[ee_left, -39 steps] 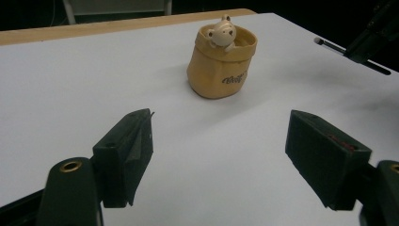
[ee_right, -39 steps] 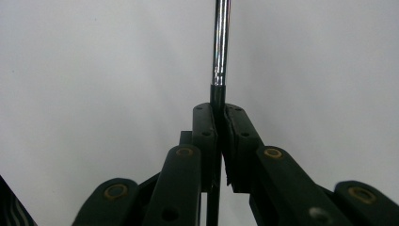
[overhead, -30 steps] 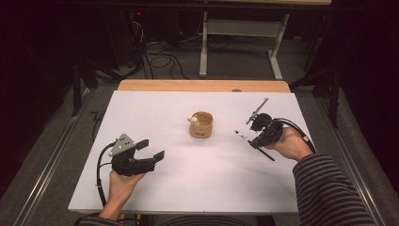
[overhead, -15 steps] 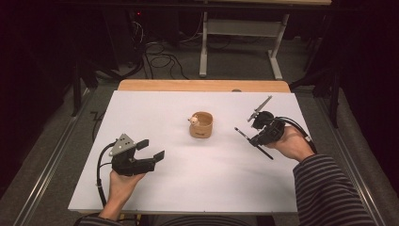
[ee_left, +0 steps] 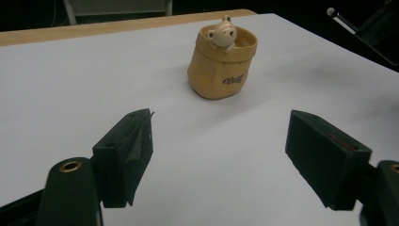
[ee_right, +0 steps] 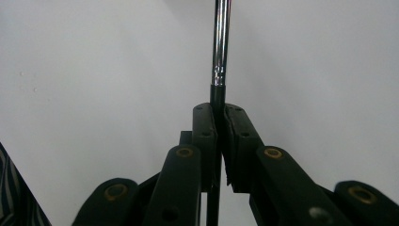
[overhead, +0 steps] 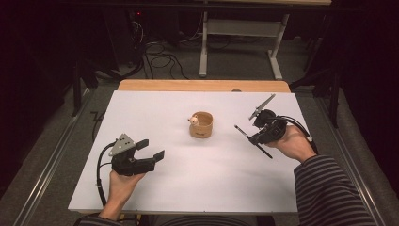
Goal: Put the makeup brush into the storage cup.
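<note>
My right gripper (overhead: pixel 260 133) pinches a slim black pen with a chrome barrel (ee_right: pixel 220 42), jaws pressed tight on its dark section, at three o'clock from the tan bear-faced ceramic cup (overhead: pixel 201 125). I judge the pen light, stiff and slick; a grip near mid-shaft should stop it swivelling. My left gripper (ee_left: pixel 235 155) is spread wide with nothing between the jaws, at seven o'clock of the cup on the white table (overhead: pixel 197 188).
</note>
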A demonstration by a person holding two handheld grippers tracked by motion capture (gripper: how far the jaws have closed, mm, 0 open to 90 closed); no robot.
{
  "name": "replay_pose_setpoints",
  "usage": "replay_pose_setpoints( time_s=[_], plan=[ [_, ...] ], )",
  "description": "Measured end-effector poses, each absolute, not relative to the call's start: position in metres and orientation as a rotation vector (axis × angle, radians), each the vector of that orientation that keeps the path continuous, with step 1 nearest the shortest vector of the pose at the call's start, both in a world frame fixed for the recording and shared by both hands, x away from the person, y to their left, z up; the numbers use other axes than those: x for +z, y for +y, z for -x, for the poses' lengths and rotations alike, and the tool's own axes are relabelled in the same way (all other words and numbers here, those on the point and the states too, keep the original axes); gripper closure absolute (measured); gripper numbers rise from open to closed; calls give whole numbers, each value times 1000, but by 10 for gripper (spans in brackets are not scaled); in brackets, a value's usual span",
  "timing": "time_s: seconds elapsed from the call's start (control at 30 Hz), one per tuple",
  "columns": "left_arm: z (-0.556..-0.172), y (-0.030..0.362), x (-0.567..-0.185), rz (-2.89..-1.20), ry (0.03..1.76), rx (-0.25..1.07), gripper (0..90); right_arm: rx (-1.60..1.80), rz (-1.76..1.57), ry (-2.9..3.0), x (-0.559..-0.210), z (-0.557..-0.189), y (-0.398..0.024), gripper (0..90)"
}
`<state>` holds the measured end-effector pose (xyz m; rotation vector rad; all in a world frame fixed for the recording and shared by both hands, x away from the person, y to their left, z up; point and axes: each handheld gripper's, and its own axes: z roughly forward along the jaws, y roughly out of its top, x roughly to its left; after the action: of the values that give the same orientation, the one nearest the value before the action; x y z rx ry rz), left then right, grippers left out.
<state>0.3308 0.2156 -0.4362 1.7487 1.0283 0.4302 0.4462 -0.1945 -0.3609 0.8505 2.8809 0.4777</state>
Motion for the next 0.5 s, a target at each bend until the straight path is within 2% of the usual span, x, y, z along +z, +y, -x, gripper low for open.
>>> replay_pose_setpoints(
  time_s=[0.5],
  plan=[
    [-331,216,-436,-1748,1029,428,240,581,-863,2842,-351,-445,-198,860]
  ],
)
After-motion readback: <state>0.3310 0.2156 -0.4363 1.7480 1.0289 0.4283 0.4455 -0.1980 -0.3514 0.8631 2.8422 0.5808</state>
